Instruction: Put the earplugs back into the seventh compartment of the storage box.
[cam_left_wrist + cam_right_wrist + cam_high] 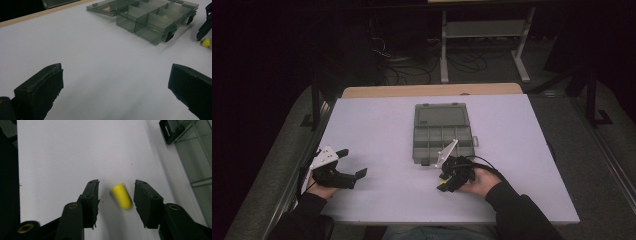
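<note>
Right gripper jaws narrowed around small yellow foam-like cylinder on white counter, just short of smoky clear plastic compartment box; pads not touching yet. Probably light, squashy: grip mid-body. Left gripper jaws wide, empty.

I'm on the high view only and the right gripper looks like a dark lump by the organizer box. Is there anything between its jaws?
Observer: Yes. In the right gripper view a small yellow cylinder lies on the white table, between the jaws of the right gripper; there is a gap on the left side, and on the right I cannot tell.
Operator: So it isn't gripped yet?
Observer: Not that I can see; the left pad stands clear of it.
Operator: Anything in the box already?
Observer: The left gripper view shows a hint of yellow in one compartment of the organizer box; too faint to name.
Operator: And the left gripper?
Observer: The left gripper has its jaws wide apart over bare table.
</note>
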The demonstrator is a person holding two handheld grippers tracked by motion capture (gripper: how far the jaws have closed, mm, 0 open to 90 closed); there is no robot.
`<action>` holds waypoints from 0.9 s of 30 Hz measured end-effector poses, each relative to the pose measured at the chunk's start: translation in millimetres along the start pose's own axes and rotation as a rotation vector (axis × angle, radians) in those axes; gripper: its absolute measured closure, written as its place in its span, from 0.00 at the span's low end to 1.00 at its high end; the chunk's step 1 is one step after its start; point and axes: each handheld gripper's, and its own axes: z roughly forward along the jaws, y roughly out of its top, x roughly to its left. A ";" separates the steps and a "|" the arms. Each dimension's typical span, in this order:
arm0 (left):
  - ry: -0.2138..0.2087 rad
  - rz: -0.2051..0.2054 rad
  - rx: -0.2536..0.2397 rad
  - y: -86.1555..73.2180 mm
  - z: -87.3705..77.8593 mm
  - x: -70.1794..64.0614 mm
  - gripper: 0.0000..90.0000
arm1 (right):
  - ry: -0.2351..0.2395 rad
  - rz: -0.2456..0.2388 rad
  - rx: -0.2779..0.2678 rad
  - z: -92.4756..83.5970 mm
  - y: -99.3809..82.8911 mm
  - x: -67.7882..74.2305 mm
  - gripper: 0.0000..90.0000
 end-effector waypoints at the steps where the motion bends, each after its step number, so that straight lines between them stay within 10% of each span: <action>1: 0.000 0.000 0.000 0.0 0.0 -0.1 0.00 | -0.007 -0.001 0.000 0.0 0.3 0.4 0.67; 9: -0.001 0.000 0.001 0.1 0.1 -0.2 0.00 | -0.014 -0.010 0.003 0.2 1.0 1.4 0.86; 27: -0.002 -0.003 0.002 -0.2 0.3 0.0 0.00 | -0.069 0.011 -0.034 -19.3 4.9 -1.0 0.87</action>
